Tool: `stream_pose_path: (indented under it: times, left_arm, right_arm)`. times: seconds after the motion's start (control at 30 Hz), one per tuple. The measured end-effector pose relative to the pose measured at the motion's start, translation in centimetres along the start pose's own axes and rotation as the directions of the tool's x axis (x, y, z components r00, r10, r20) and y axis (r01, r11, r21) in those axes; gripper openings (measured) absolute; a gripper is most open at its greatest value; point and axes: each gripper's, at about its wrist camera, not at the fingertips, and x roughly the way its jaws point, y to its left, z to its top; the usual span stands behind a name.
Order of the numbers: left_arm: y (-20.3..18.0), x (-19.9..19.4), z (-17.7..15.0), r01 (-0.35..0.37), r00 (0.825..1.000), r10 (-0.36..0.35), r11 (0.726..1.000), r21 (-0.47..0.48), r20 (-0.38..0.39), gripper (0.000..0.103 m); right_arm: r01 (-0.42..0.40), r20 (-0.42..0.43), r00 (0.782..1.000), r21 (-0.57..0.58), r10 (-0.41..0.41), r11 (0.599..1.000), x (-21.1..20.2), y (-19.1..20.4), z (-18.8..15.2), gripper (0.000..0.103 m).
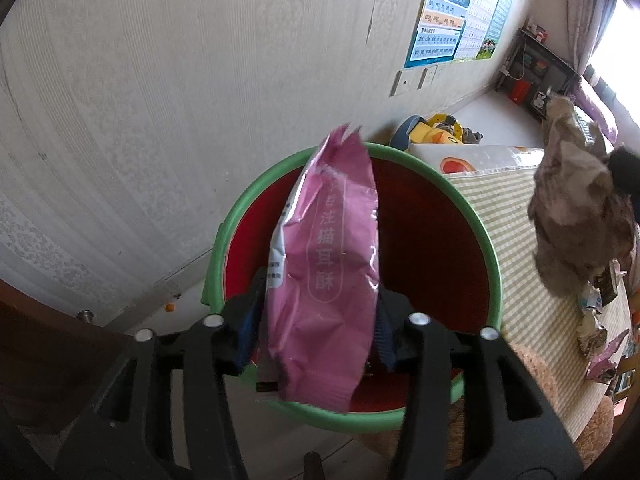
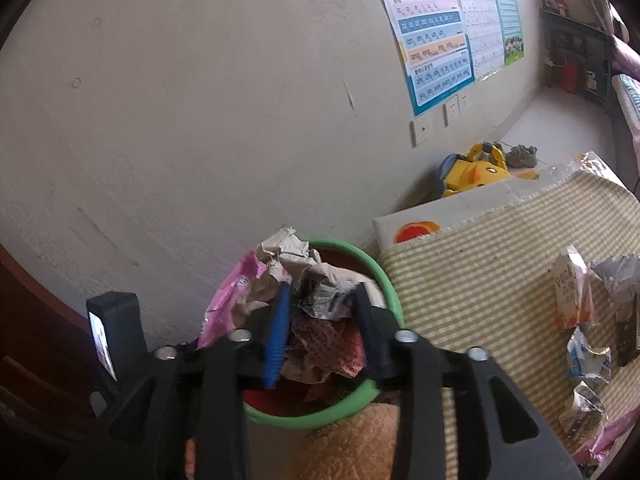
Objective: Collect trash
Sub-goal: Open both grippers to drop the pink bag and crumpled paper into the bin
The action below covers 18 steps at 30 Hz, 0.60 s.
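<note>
While both grippers are hanging over the green-rimmed red bin [image 1: 476,216], the left gripper [image 1: 316,320] is standing spread with the pink snack bag [image 1: 324,264] upright between its blue pads [image 1: 246,330]; the bag's lower edge is crossing the bin's near rim, and I cannot tell whether the pads are pressing it. The right gripper [image 2: 320,320] is also standing apart, with a crumpled wad of paper and wrappers [image 2: 316,284] sitting between its fingers above the bin mouth; whether the pads are touching it I cannot tell either. In the right wrist view the pink bag [image 2: 232,296] is showing just left of that wad, and the left gripper's black body [image 2: 116,328] is sitting further left. The bin is standing close to the pale wall [image 1: 160,120], just beside a low surface covered by a green-striped cloth [image 2: 480,280]. More trash is lying on that cloth, well apart from the bin: a small carton [image 2: 572,292], a crushed blue-and-white wrapper [image 2: 588,356], a dark packet [image 2: 628,332] and a pink scrap [image 2: 608,436] at the edge. A fuzzy tan fabric [image 2: 360,440] is lying against the bin's near side. A yellow duck toy [image 2: 476,176] is sitting on the floor beyond, with charts [image 2: 436,36] hanging on the wall and dark shelves [image 1: 532,76] standing far back.
</note>
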Motion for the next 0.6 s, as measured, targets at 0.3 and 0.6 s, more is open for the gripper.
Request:
stream_pose_path:
  times: [0.3,0.6]
  left_arm:
    - [-0.3,-0.4,0.1,0.003,1.0,-0.003,1.0,0.006,0.005,0.059]
    - [-3.9,-1.7,-0.4,0.044,0.999,-0.045,0.996,0.082,0.015,0.059]
  right_arm:
    - [0.002,0.028,1.0,0.042,-0.003,0.999,-1.7,-0.9,-0.4,0.059]
    - [0.149,0.027,0.988,0.11,-0.153,0.983,-7.4,-6.9,-4.8,0.06]
